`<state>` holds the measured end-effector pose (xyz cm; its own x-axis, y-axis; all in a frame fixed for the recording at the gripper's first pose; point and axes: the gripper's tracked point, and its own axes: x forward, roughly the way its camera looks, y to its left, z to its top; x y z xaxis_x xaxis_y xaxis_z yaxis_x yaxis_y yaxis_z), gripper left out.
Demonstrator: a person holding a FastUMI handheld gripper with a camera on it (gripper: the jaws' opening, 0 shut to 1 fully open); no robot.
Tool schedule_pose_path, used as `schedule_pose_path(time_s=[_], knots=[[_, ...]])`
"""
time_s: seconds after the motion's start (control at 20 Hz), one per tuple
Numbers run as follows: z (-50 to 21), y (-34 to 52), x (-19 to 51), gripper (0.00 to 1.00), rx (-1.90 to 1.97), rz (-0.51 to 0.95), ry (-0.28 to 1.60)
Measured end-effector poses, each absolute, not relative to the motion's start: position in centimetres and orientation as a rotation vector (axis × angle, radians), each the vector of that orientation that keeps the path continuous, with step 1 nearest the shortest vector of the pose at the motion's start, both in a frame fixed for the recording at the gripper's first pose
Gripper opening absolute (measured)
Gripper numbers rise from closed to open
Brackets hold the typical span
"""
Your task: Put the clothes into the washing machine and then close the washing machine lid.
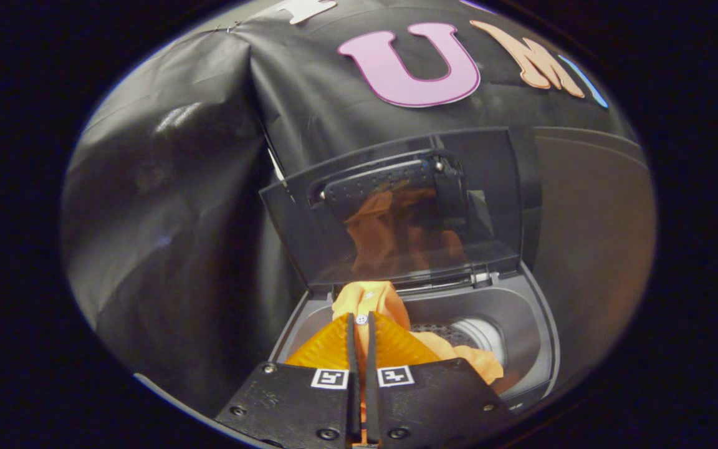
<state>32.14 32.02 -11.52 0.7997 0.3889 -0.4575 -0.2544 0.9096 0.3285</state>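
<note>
A dark top-loading washing machine [521, 312] sits below and ahead of me, its tinted lid [396, 206] standing open and tilted back. My gripper [362, 319] hangs over the drum opening, its fingers pressed together on an orange garment [371, 296]. The cloth sticks up past the fingertips and trails down to the right into the drum [477, 333]. The lid's glass mirrors the gripper and the orange cloth.
Black booth cloth [178, 218] hangs close behind and to the left of the machine. A plain brownish surface [589, 237] lies to the right of the machine.
</note>
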Motion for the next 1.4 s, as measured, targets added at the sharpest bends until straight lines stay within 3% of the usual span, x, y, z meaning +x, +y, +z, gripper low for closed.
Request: schedule_pose_path(time_s=[0.55,1.25,1.4], knots=[[-18.3,32.3,32.4,0.03,0.245,0.293,0.621],[-20.1,32.8,32.8,0.08,0.215,0.249,0.614],[-19.4,32.7,33.1,0.13,0.226,0.240,0.587]])
